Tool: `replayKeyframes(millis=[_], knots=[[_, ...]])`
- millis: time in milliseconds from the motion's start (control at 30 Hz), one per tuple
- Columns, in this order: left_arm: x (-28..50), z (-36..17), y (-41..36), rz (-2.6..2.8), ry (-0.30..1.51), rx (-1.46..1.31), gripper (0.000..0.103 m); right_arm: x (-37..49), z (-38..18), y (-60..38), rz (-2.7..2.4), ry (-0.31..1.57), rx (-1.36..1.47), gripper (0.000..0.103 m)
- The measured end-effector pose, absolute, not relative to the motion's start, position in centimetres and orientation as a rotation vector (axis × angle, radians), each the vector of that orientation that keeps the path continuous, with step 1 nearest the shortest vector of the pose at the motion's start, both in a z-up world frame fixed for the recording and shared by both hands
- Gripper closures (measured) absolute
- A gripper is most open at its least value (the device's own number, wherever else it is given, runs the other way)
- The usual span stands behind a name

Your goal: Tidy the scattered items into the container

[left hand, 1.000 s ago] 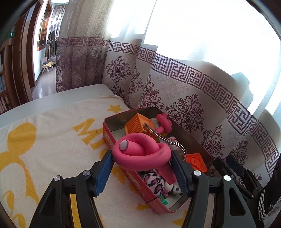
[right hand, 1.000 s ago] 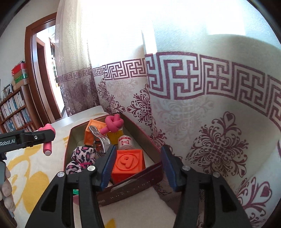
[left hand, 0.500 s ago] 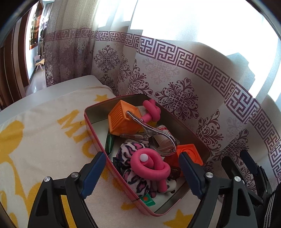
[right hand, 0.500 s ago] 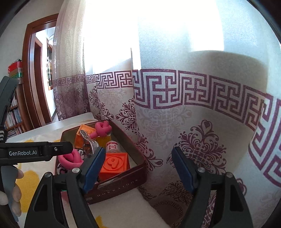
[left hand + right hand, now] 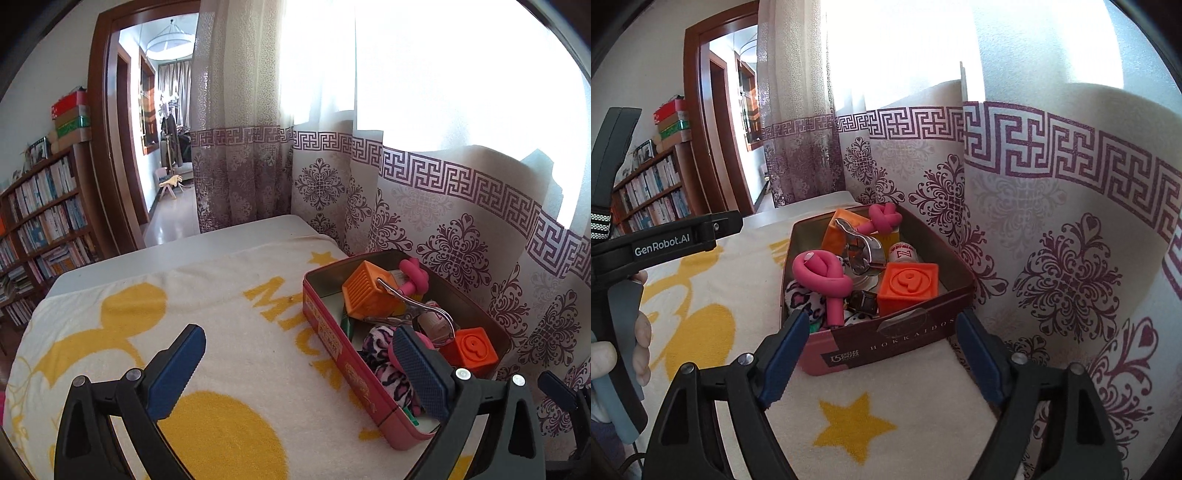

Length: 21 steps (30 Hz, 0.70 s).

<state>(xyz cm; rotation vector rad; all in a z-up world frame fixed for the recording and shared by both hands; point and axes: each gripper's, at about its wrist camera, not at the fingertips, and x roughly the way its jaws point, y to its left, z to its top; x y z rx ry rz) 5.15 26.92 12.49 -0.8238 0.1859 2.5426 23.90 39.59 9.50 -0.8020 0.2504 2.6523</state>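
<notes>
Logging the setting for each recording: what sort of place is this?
Most likely a lived-in home room: a full bookshelf, patterned window curtains, and a doorway into another furnished room.

Yellow-and-cream towel [image 5: 207,306], pink tin [image 5: 886,350]

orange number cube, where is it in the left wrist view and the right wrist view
Left wrist view: the orange number cube sits at the lower right, in the tin, just beyond the left gripper's right finger.
Right wrist view: the cube is near the centre, in the tin's near right corner.
Shared landmark: the metal clip lying among the toys.
</notes>
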Motion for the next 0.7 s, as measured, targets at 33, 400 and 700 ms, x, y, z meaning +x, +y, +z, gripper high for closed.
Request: replayKeyframes(millis=[33, 400, 700], knots=[[5.2, 12.6, 26.8, 2.531, 0.183, -0.834, 0.001, 24.0, 9.5, 39.3, 2.651, 0.239, -0.801, 0.019], [6.9, 13.1, 29.0, 2.395, 0.203, -0.878, 0.001, 25.4, 9.2, 39.6, 2.589, 0.227, -0.794, 0.019], [8.3, 12.7, 31.9, 2.315, 0.293, -0.849, 0.001, 26.3, 8.9, 41.2, 2.545, 0.262, -0.772, 0.019]])
